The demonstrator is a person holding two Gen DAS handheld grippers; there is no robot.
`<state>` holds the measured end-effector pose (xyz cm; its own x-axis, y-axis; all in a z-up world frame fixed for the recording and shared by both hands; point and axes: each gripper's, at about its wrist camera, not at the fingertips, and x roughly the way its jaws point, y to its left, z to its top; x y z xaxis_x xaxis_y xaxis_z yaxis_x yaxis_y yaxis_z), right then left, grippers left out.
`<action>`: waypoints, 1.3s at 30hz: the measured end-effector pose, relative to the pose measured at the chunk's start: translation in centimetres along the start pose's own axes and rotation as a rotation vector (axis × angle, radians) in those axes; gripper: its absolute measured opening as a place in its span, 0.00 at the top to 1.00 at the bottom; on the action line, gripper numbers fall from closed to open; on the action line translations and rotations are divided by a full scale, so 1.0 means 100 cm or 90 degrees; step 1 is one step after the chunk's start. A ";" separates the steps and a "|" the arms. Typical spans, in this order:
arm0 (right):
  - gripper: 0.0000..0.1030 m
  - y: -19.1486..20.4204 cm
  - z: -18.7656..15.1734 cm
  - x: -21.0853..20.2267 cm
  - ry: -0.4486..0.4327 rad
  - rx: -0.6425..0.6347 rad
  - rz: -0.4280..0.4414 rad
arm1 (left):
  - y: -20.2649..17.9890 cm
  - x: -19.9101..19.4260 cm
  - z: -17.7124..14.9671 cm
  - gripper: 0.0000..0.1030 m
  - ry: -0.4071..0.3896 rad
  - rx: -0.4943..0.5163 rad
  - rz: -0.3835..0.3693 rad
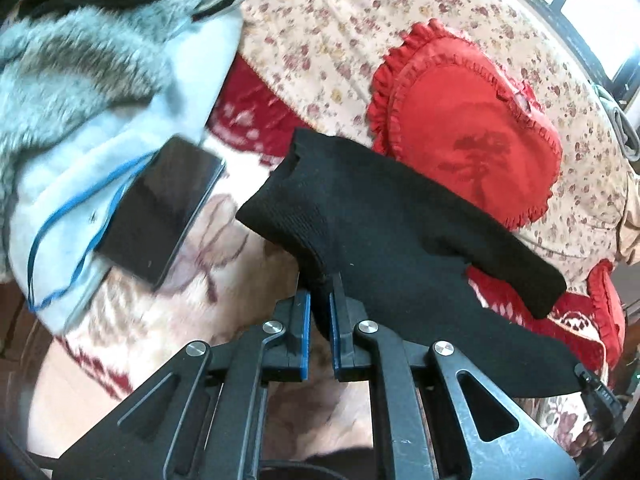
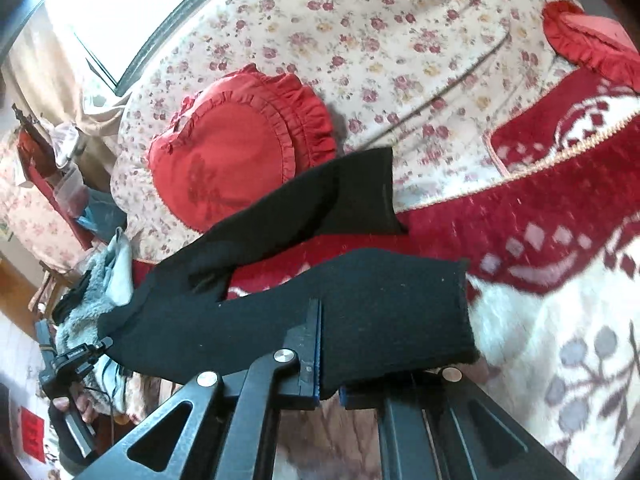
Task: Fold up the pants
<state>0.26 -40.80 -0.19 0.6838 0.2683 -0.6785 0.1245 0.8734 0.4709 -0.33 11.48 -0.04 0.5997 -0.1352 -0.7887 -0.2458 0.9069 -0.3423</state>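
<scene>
The black knit pants hang stretched in the air between my two grippers, above a bed. My left gripper is shut on the waist end, cloth bunched between its blue pads. In the right wrist view the pants run from lower right to the left, with one leg hanging loose behind. My right gripper is shut on the other leg's end, which drapes over its right finger. The left gripper shows at the far left of that view, held by a hand.
A red heart-shaped ruffled pillow lies on a floral quilt. A red and cream blanket covers the bed below. A grey furry coat with a dark phone and blue cable lies at left.
</scene>
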 end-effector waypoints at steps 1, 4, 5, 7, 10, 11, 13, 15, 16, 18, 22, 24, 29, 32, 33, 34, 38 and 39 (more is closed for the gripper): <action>0.95 -0.003 -0.004 0.000 0.006 0.001 -0.002 | 0.002 0.005 -0.007 0.94 0.010 0.005 0.011; 0.95 -0.016 -0.024 0.022 0.061 -0.006 -0.047 | 0.004 0.024 -0.028 0.94 0.046 0.015 0.038; 0.95 -0.023 -0.030 0.029 0.078 0.011 -0.063 | 0.005 0.029 -0.032 0.93 0.053 0.016 0.048; 0.95 -0.042 -0.043 0.040 0.118 0.081 -0.060 | 0.008 0.030 -0.038 0.92 0.060 0.020 0.058; 0.90 -0.046 -0.045 0.027 0.102 0.074 -0.090 | 0.013 0.021 -0.037 0.87 0.055 0.022 0.069; 0.88 -0.044 -0.044 0.023 0.098 0.066 -0.100 | 0.014 0.017 -0.036 0.87 0.050 0.026 0.081; 0.86 -0.039 -0.039 0.010 0.082 0.043 -0.128 | 0.016 0.003 -0.034 0.87 0.029 0.038 0.109; 0.86 -0.032 -0.034 0.000 0.064 0.020 -0.145 | 0.021 -0.005 -0.035 0.87 0.020 0.040 0.112; 0.86 -0.028 -0.032 -0.004 0.056 0.014 -0.148 | 0.022 -0.008 -0.034 0.87 0.017 0.042 0.114; 0.86 -0.021 -0.027 -0.007 0.043 0.008 -0.151 | 0.020 -0.013 -0.033 0.87 0.009 0.054 0.123; 0.85 0.007 -0.019 -0.010 0.021 -0.027 -0.125 | 0.009 -0.024 -0.033 0.74 -0.017 0.086 0.133; 0.84 0.023 -0.017 -0.005 0.020 -0.045 -0.105 | 0.000 -0.026 -0.032 0.66 -0.032 0.098 0.130; 0.81 0.064 -0.021 0.027 0.059 -0.106 -0.070 | -0.020 -0.026 -0.030 0.55 -0.054 0.118 0.117; 0.81 0.080 -0.026 0.047 0.087 -0.126 -0.050 | -0.029 -0.017 -0.029 0.55 -0.047 0.130 0.112; 0.81 0.087 -0.027 0.054 0.098 -0.137 -0.048 | -0.031 -0.015 -0.028 0.55 -0.045 0.132 0.111; 0.81 0.093 -0.030 0.062 0.110 -0.149 -0.046 | -0.033 -0.013 -0.028 0.55 -0.044 0.134 0.110; 0.81 0.110 -0.036 0.082 0.134 -0.166 -0.029 | -0.039 -0.002 -0.028 0.55 -0.034 0.134 0.103; 0.81 0.113 -0.037 0.086 0.137 -0.168 -0.025 | -0.041 0.003 -0.028 0.55 -0.029 0.135 0.101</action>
<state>4.85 -27.08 -2.80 0.5119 0.2876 -0.8095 -0.0622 0.9522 0.2990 -1.25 6.61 -0.32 0.6015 0.0290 -0.7983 -0.1774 0.9792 -0.0981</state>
